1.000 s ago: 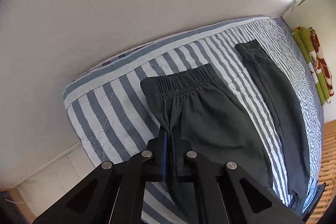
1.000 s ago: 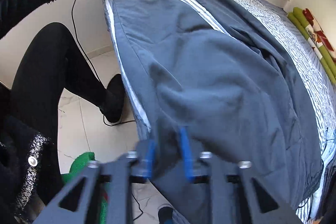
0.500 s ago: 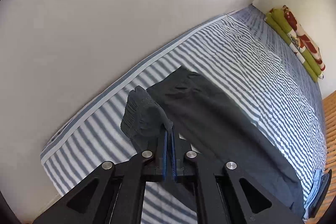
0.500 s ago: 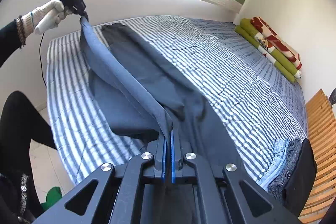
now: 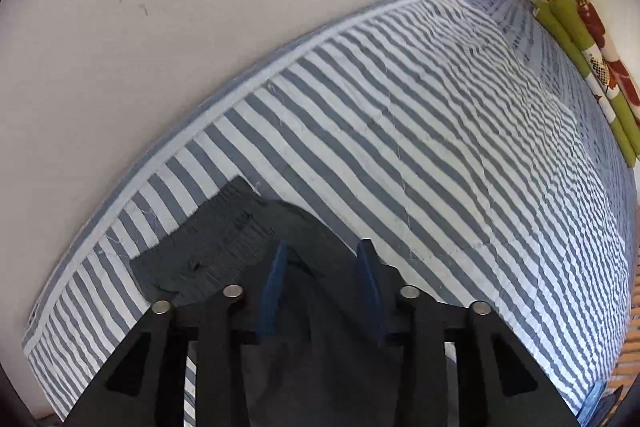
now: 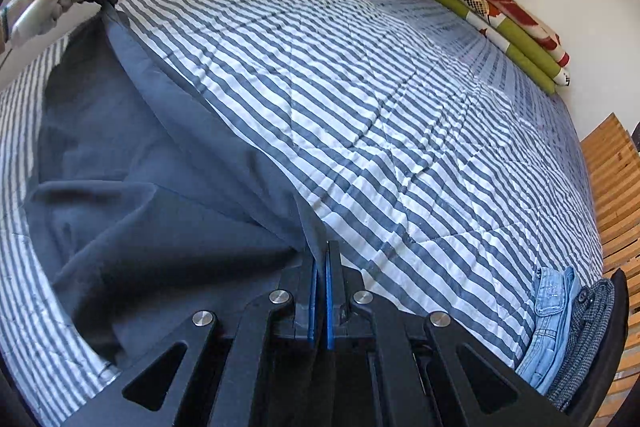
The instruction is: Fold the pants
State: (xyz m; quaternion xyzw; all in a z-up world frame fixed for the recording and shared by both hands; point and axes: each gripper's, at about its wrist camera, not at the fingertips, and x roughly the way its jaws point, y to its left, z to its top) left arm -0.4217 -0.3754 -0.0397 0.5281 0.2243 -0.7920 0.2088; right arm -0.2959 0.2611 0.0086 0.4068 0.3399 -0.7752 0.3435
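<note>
**Ana:** Left wrist view: the left gripper has just been spreading its jaws. Its blue pads stand apart over the pants, pressing nothing.

**Ben:** And the pants?

**Ana:** Waistband flat on the striped quilt, near the edge by the wall.

**Ben:** Right wrist view: the right gripper is clenched on the pants' edge, which runs up toward the gloved hand.

**Ana:** Folded blanket well apart, jeans at the quilt's near corner.
</note>
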